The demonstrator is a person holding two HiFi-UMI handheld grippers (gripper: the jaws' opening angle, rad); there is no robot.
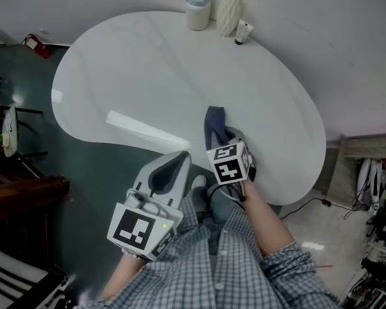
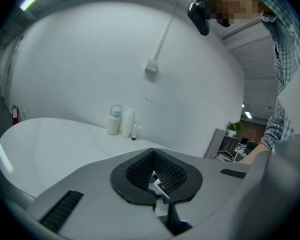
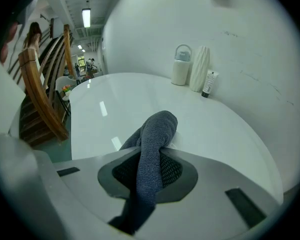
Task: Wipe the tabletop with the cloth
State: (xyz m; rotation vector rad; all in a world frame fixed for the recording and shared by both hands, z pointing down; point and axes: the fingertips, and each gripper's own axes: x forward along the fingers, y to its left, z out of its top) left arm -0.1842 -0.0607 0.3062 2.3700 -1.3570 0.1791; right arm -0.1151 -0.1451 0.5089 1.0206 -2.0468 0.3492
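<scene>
We pinch a grey-blue knitted cloth (image 3: 157,134), rolled lengthwise and pointing away over the glossy white tabletop (image 3: 140,96), in our right gripper (image 3: 152,173); our left gripper (image 2: 156,176) is pressed together

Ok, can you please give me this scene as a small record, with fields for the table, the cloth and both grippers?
tabletop: white, rounded outline
cloth: dark blue-grey, bunched, over the near part of the tabletop; contact with the surface unclear
right gripper: jaws shut on the cloth
left gripper: jaws together, nothing between them, held off the near edge of the tabletop
far edge: bottle, ribbed vase and small tube, upright, close together
</scene>
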